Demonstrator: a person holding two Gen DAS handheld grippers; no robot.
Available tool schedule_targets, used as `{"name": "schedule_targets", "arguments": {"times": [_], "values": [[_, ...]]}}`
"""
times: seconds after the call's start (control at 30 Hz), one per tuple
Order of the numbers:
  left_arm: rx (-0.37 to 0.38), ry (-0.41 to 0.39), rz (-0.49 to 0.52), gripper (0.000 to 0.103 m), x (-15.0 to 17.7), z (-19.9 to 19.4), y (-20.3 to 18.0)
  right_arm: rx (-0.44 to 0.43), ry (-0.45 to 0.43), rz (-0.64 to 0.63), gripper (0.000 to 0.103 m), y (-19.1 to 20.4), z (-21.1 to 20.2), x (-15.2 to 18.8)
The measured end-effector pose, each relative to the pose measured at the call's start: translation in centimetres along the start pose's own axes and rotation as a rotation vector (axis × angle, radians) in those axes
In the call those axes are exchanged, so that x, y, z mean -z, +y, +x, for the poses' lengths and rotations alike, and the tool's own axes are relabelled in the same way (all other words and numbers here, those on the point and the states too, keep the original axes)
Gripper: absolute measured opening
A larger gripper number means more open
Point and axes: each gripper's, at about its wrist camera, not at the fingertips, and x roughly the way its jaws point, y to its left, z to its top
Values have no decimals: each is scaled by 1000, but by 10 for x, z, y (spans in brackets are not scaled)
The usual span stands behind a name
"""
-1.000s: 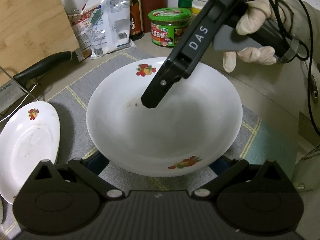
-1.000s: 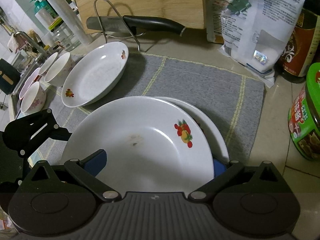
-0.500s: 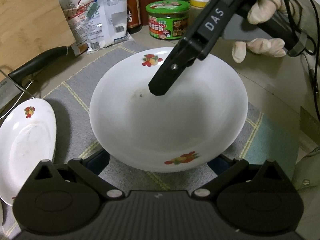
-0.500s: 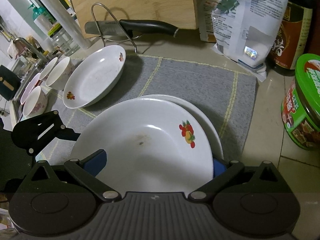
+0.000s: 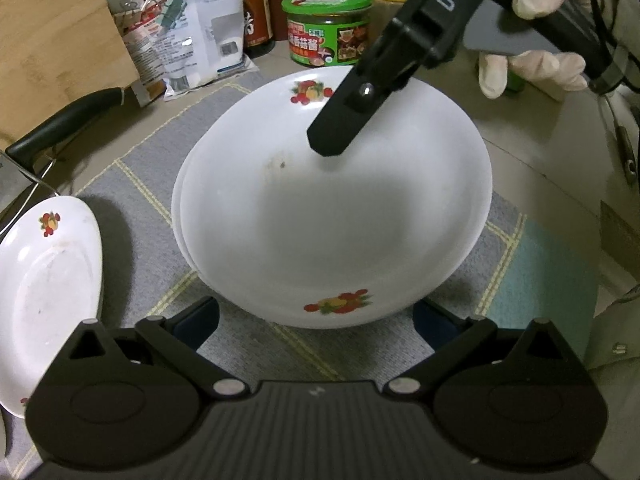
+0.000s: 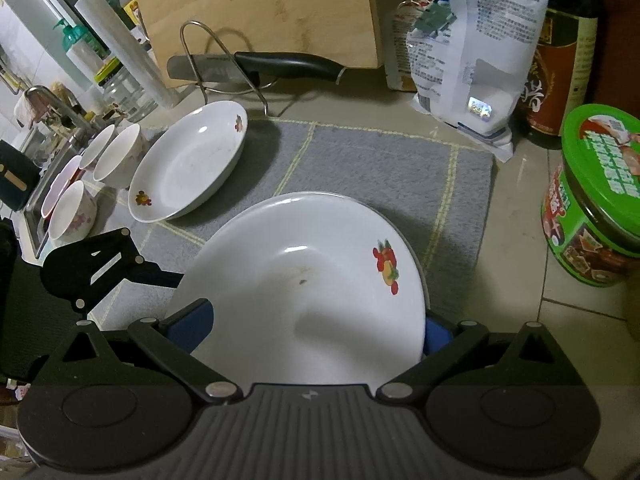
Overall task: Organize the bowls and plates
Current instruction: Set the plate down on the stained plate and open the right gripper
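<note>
A white deep plate with fruit prints [image 5: 332, 216] [image 6: 304, 292] sits on top of a second like plate, whose rim [image 5: 178, 216] [image 6: 418, 272] peeks out beneath. Both rest on the grey mat [image 5: 140, 176] [image 6: 380, 168]. My right gripper [image 6: 316, 328] has its jaws spread on either side of the top plate's near rim; one finger [image 5: 344, 120] shows over the plate's inside. My left gripper [image 5: 316, 320] is open, its blue pads on either side of the plates' near edge. A third plate [image 5: 44, 284] [image 6: 188, 168] lies to the left.
Several small bowls [image 6: 116, 156] stand by the sink at far left. A knife [image 6: 280, 66] lies on a wire rack before a wooden board [image 6: 256, 4]. A white bag [image 6: 472, 52], a dark bottle [image 6: 564, 56] and a green-lidded jar [image 6: 596, 196] crowd the back right.
The top plate has come down onto the lower plate and now nests almost squarely in it. The right gripper has drawn back toward the plate's rim.
</note>
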Motion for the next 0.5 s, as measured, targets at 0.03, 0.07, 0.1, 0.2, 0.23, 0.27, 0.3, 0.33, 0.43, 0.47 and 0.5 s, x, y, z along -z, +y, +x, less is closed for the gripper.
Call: {"name": "schedule_targets", "arguments": {"times": [0.03,0.07,0.1,0.2,0.23,0.27,0.3,0.33,0.43,0.47,0.5], "values": [[1,-1,0,102,0,0,0,2,-1,-1,103,0,-1,0],[2,-2,0,102,0,-1,0,4,-1,-2,103,1,-1,1],[-1,-5,-1,102,0,-1,1,7,0,-3,103,1,-1,1],[-3,-9,-3,102,-1,-2,0,17,0,-7,103,2,-2,2],[-4,-10,-3,102,-1,-2,0,21,0,-8,103,3,-3,2],[-4,-11,-2,102,-1,-2,0,25,2,-9,103,3,-3,3],[-6,-13,-2,102,-1,-3,-1,29,3,-12,103,4,-3,3],[-8,-13,-3,102,-1,-3,-1,34,4,-16,103,4,-4,4],[-7,-19,-8,102,-1,-4,-1,48,8,-23,103,6,-5,5],[-8,-21,-8,102,0,-4,-2,52,9,-22,103,7,-5,5],[-11,-25,-9,102,0,-5,-3,56,10,-21,103,7,-5,5]]}}
